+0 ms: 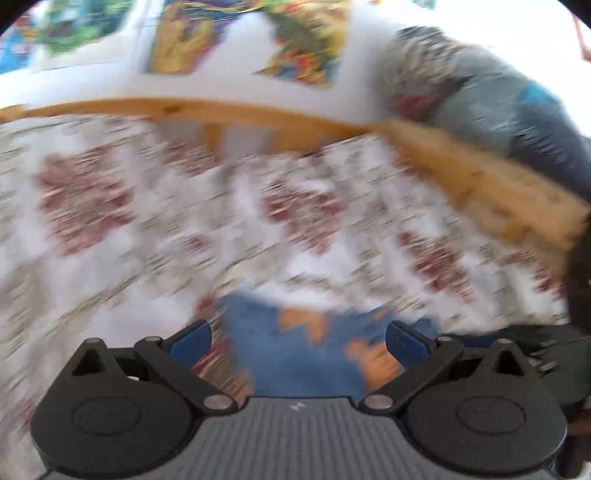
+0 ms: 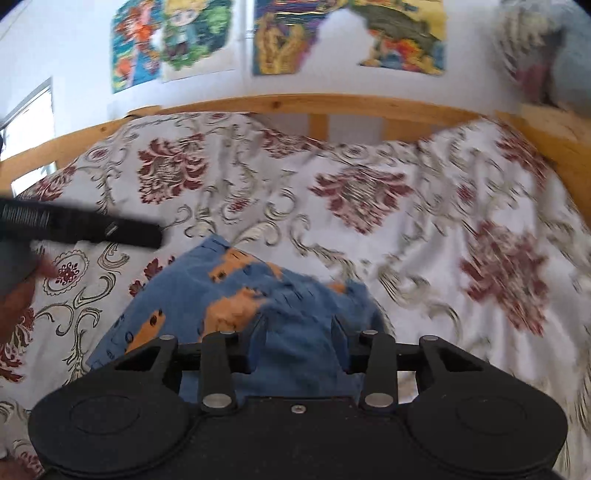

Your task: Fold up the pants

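The pants (image 2: 236, 295) are blue with orange prints and lie bunched on the patterned bedspread (image 2: 362, 192). In the right wrist view my right gripper (image 2: 299, 334) is low over their near end. Its fingers (image 2: 258, 338) stand partly apart with blue fabric showing between them. My left gripper (image 1: 298, 341) is open wide, its blue pads (image 1: 190, 343) on either side of the pants (image 1: 295, 354), which lie just ahead and below. This view is heavily blurred. From the right wrist, the left gripper (image 2: 81, 225) shows as a black bar at the left, over the bed.
A wooden bed frame (image 2: 317, 103) runs along the far side and the right of the bedspread. Colourful posters (image 2: 347, 33) hang on the white wall behind. A grey plush thing (image 1: 476, 85) sits at the bed's far right corner. A hand (image 2: 22, 284) shows at the left edge.
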The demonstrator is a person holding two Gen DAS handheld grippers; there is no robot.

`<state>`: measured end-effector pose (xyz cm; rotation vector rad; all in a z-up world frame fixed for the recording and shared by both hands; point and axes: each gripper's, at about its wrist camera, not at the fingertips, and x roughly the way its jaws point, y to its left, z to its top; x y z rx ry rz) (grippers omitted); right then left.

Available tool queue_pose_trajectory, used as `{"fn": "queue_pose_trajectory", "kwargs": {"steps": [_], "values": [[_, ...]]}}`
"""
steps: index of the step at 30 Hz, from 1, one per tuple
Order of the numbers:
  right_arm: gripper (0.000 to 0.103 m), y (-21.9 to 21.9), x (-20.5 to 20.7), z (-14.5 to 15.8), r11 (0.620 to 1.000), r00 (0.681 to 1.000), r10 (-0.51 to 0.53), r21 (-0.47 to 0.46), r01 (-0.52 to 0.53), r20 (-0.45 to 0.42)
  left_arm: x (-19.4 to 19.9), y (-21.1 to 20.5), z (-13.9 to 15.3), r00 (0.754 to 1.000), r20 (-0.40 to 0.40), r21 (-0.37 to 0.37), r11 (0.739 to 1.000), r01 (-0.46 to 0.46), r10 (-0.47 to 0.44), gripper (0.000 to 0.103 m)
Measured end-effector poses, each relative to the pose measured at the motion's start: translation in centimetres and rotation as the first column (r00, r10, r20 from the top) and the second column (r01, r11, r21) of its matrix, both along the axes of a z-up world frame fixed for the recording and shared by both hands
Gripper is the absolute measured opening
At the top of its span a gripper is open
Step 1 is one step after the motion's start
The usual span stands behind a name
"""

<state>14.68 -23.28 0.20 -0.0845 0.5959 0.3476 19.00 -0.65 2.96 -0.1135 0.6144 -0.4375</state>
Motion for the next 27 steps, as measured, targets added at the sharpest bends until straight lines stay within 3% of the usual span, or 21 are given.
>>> {"fn": "queue_pose_trajectory", "kwargs": {"steps": [2,5,8,11,13,15,19,22,26,27], "values": [[0.04,0.4,1.2,-0.3,1.0,1.0,0.02,0.001,-0.02,-0.017,2.4,-0.8,-0.7,0.991,-0.014,-0.027,0.991,0.13,-0.131,0.103],[0.04,0.4,2.2,-1.3,1.0,0.998,0.013,-0.001,-0.013,-0.056,6.1,-2.0,-3.1,0.964,-0.116,-0.013,0.971,0.24,-0.24,0.103],[0.04,-0.4,2.0,-3.1,1.0,0.996,-0.004,-0.002,0.003,-0.092,8.6,-1.7,-6.5,0.96,-0.2,0.023,0.978,0.207,-0.198,0.103],[0.04,-1.3,0.4,-3.9,1.0,0.998,0.006,0.006,-0.005,-0.062,9.4,0.3,-8.5,0.959,-0.23,-0.047,0.986,0.16,-0.167,0.102],[0.044,-1.3,-0.4,-3.4,1.0,0.999,-0.006,-0.012,0.006,-0.042,9.2,1.3,-8.4,0.96,-0.232,-0.088,0.986,0.14,-0.157,0.102],[0.052,-1.3,-1.0,-2.7,1.0,1.0,-0.024,-0.015,0.024,-0.018,8.7,1.6,-7.5,0.965,-0.237,-0.076,0.992,0.099,-0.114,0.103],[0.053,0.1,-2.6,-1.6,0.997,0.999,0.007,-0.071,-0.004,0.049,6.0,3.0,-5.6,0.973,-0.225,-0.14,0.99,0.013,-0.045,0.103],[0.053,1.0,-3.2,-2.6,0.991,1.0,0.002,-0.137,-0.001,0.012,2.7,3.1,-5.4,0.976,-0.217,-0.113,0.993,-0.016,-0.009,0.103],[0.055,1.1,-4.2,-3.7,0.982,1.0,-0.023,-0.187,0.025,0.01,-0.4,2.9,-7.3,0.953,-0.301,-0.056,0.996,-0.065,0.045,0.103],[0.056,1.1,-4.2,-3.7,0.982,1.0,-0.027,-0.185,0.028,0.01,-1.1,2.9,-7.9,0.955,-0.29,-0.038,0.997,-0.069,0.056,0.103]]}}
